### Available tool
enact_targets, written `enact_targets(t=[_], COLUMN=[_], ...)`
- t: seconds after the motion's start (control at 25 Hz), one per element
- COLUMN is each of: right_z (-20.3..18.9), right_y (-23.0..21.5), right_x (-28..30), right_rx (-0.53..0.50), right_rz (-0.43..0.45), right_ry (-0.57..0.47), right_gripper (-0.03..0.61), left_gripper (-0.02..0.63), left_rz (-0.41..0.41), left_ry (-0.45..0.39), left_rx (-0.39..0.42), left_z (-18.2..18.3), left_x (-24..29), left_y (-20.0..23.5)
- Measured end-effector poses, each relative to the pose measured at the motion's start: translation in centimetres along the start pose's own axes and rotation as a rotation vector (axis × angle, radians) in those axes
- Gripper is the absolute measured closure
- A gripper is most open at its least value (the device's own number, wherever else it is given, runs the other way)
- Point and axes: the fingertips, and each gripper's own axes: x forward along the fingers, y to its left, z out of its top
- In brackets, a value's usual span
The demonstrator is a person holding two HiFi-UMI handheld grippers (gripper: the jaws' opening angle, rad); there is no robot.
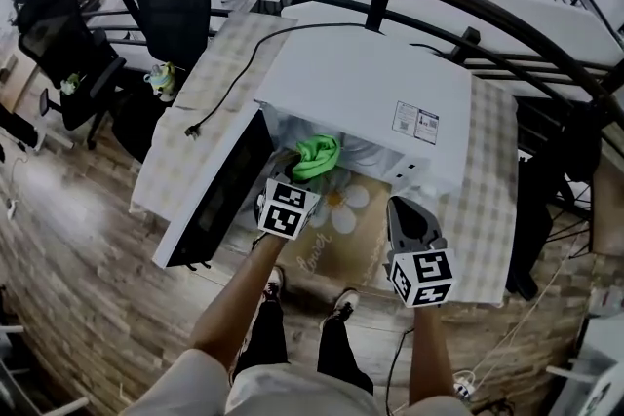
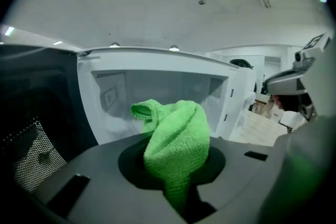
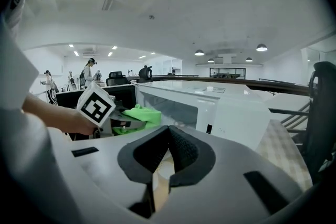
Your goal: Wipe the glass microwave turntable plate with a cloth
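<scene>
A white microwave (image 1: 361, 83) stands on a checked tablecloth with its door (image 1: 219, 195) swung open to the left. My left gripper (image 1: 304, 172) is shut on a bunched green cloth (image 1: 317, 156) and holds it at the mouth of the cavity. In the left gripper view the cloth (image 2: 178, 139) rises from the jaws in front of the open cavity (image 2: 157, 97). I cannot make out the glass plate clearly; the cavity floor (image 1: 366, 154) only looks pale. My right gripper (image 1: 408, 214) hangs right of the opening, shut and empty, its tips (image 3: 168, 131) together.
A tan mat with a daisy print (image 1: 341, 229) lies in front of the microwave. A black power cord with its plug (image 1: 200, 127) trails over the table's left side. Black office chairs (image 1: 171, 5) stand at the far left and a dark curved railing (image 1: 468, 15) runs behind.
</scene>
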Motion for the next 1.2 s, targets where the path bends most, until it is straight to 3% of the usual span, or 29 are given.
enact_targets(t=[0.2,0.44,0.64,0.88,1.2], right_z=[-1.7,-3.8,-4.1,-3.2,-2.9], right_y=[-0.6,-0.7,-1.1,-1.8,-2.7], right_x=[0.5,1.0,0.9,0.0,-1.1], right_rx=[0.006,0.025,0.018,0.015,0.007], right_rz=[-0.015,-0.020,-0.022,-0.031,-0.047], right_ry=[0.021,0.053,0.068,0.065,0.071], right_gripper=[0.565,0.565,0.565,0.565,0.565], left_gripper=[0.537,0.537,0.537,0.537,0.537], left_rz=[0.104,0.109,0.094,0.010,-0.167], left_ry=[-0.006,0.056,0.113,0.134,0.138], left_rx=[-0.025,-0.039,-0.022,0.003,-0.037], left_z=[-0.7,-1.5,-2.0,-1.4,-0.4], left_x=[4.2,8.5,10.1,10.5,12.2], left_y=[3.3,5.3,4.2,-0.3,-7.6])
